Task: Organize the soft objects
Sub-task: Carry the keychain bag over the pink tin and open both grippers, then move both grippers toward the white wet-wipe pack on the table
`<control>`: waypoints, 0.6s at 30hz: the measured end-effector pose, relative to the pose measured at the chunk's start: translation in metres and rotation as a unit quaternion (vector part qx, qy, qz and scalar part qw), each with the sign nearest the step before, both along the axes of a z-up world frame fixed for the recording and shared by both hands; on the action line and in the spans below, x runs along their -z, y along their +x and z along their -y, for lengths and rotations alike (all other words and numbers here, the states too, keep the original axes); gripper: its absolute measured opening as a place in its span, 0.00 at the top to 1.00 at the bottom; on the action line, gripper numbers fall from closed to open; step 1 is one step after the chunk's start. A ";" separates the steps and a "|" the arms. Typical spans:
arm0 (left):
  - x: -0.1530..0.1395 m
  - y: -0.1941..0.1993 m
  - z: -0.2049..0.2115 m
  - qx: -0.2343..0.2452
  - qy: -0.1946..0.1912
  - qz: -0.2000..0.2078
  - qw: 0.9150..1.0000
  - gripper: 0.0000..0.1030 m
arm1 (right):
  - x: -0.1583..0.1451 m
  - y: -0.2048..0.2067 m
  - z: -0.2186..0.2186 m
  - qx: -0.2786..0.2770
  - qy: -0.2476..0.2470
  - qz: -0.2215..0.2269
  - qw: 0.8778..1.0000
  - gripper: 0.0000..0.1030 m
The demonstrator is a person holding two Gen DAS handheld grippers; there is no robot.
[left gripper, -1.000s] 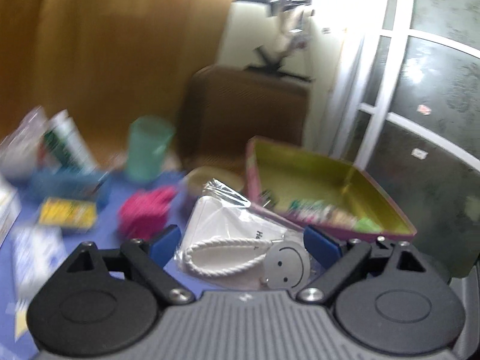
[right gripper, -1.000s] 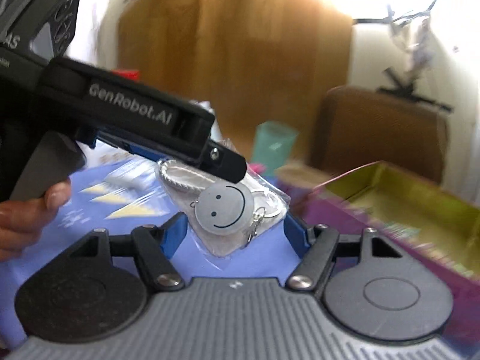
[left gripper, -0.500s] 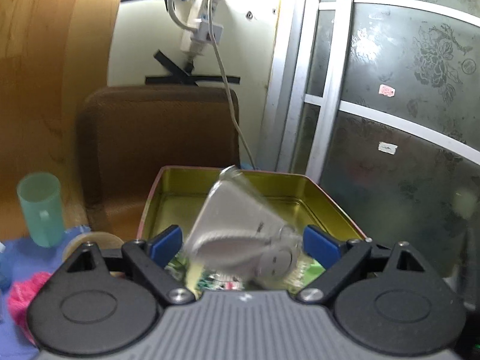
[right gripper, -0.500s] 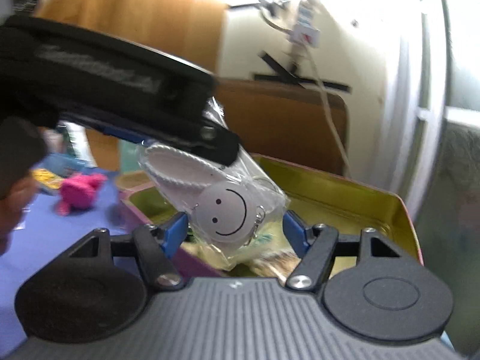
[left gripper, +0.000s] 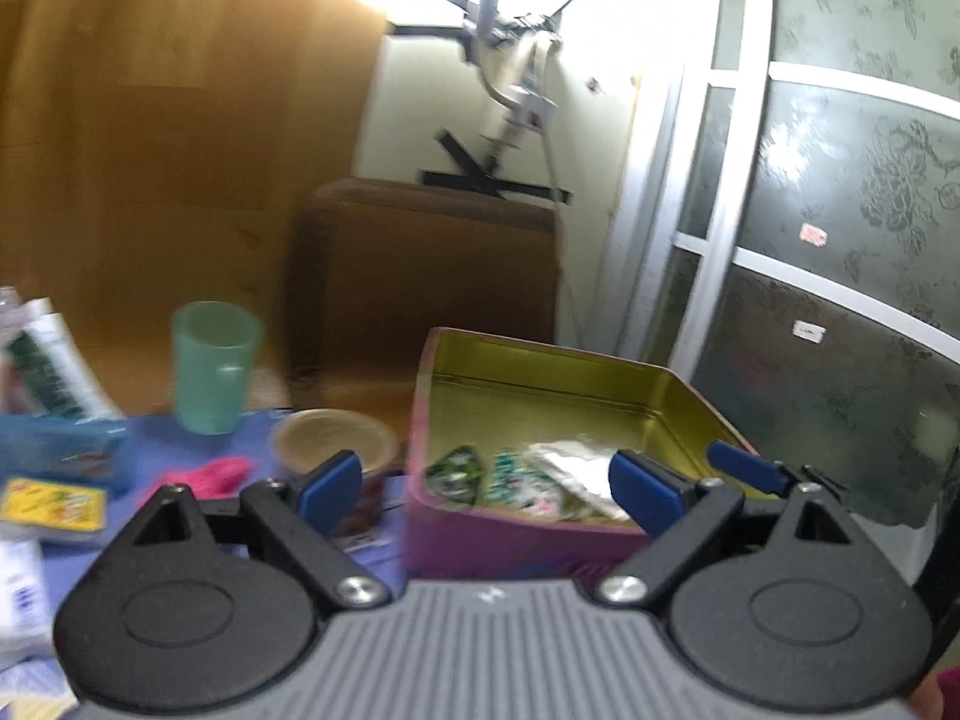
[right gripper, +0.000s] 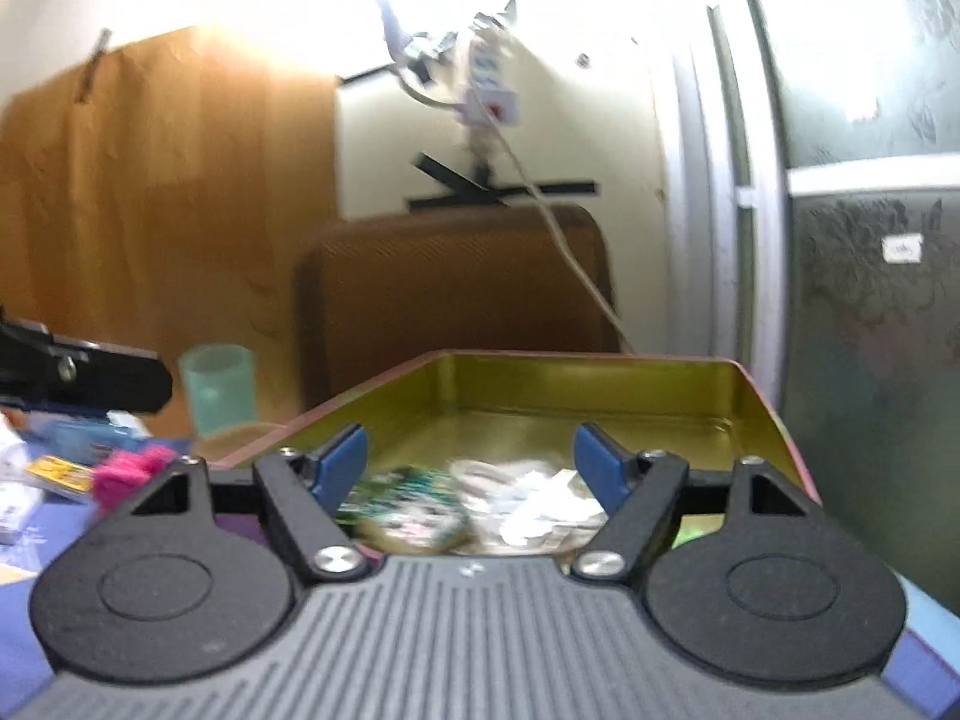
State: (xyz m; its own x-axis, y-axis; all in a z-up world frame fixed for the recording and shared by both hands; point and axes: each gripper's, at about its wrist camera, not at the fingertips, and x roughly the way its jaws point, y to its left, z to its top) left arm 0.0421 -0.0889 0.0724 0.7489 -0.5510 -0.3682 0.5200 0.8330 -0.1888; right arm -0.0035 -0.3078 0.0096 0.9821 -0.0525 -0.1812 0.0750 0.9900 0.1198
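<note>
packet with the smiley charm (right gripper: 528, 498), a moment ago between the left tongs (left gripper: 480, 483), now lies in the tin (right gripper: 600, 384) ahead of the wide, empty right tongs (right gripper: 471, 465), just opened; left also wide, empty.

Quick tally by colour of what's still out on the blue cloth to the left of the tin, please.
Green: 1, the cup
Pink: 1, the fuzzy toy
Yellow: 1, the flat packet
Brown: 1, the tape roll
Blue: 1, the pouch
Total: 5; the blurred white packets at the left edge are not counted.
</note>
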 end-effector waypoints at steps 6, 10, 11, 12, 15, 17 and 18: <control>0.002 -0.031 -0.084 -0.064 -0.014 0.007 0.998 0.08 | 0.002 -0.010 -0.054 -0.086 -0.005 -0.014 0.996 0.24; 0.005 -0.054 -0.146 -0.120 -0.005 0.010 0.993 0.07 | 0.009 -0.009 -0.089 -0.157 0.012 -0.052 0.986 0.23; 0.006 -0.059 -0.159 -0.133 0.000 0.010 0.991 0.07 | 0.011 -0.009 -0.096 -0.170 0.015 -0.059 0.984 0.23; 0.008 -0.064 -0.173 -0.148 0.006 0.009 0.989 0.07 | 0.012 -0.010 -0.103 -0.180 0.015 -0.065 0.981 0.23; 0.016 -0.083 -0.217 -0.196 0.017 -0.002 0.981 0.07 | 0.015 -0.014 -0.126 -0.208 0.003 -0.077 0.975 0.23; 0.022 -0.093 -0.244 -0.219 0.021 -0.013 0.975 0.07 | 0.017 -0.016 -0.140 -0.225 -0.007 -0.082 0.971 0.22; 0.026 -0.098 -0.254 -0.229 0.025 -0.019 0.973 0.07 | 0.018 -0.017 -0.145 -0.232 -0.012 -0.085 0.969 0.22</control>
